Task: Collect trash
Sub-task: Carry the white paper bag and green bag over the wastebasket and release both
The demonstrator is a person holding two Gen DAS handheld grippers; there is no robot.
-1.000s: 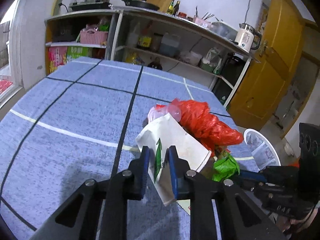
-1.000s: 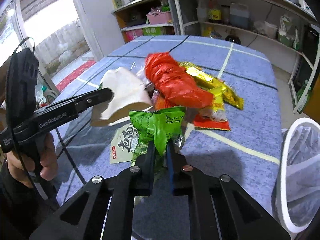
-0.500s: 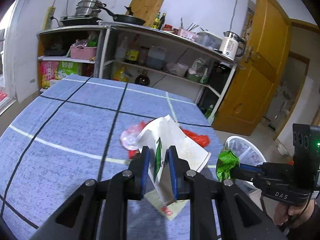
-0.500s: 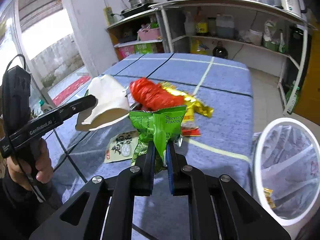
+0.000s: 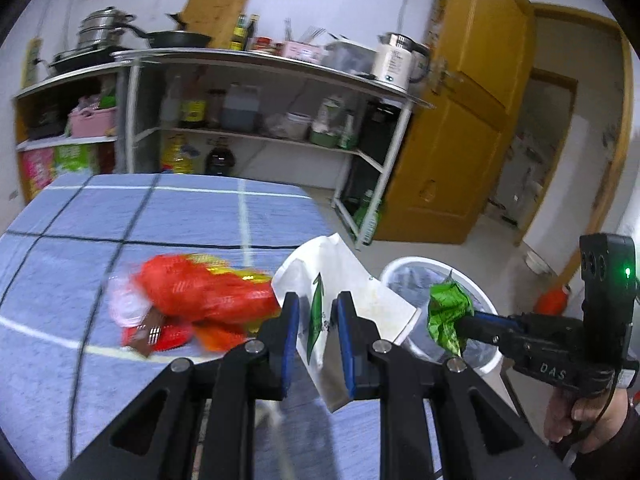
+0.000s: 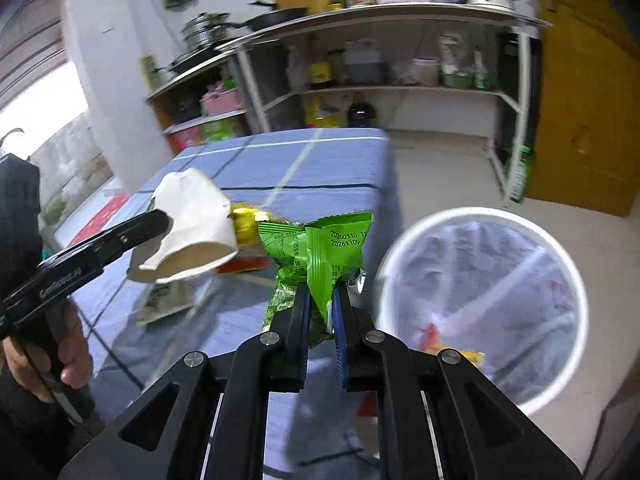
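The left gripper (image 5: 317,334) has its fingers clamped on a white paper bag (image 5: 340,284), the right gripper (image 6: 320,316) on a green wrapper (image 6: 320,248). Both are mid-carry from the blue surface (image 5: 80,248) toward the white bin (image 6: 480,304) at lower right; next, position over it and release.

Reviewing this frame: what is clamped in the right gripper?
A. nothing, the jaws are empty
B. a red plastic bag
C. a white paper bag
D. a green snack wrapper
D: in the right wrist view the right gripper pinches the green snack wrapper between its blue pads, near the white bin, while the white paper bag hangs from the left gripper.
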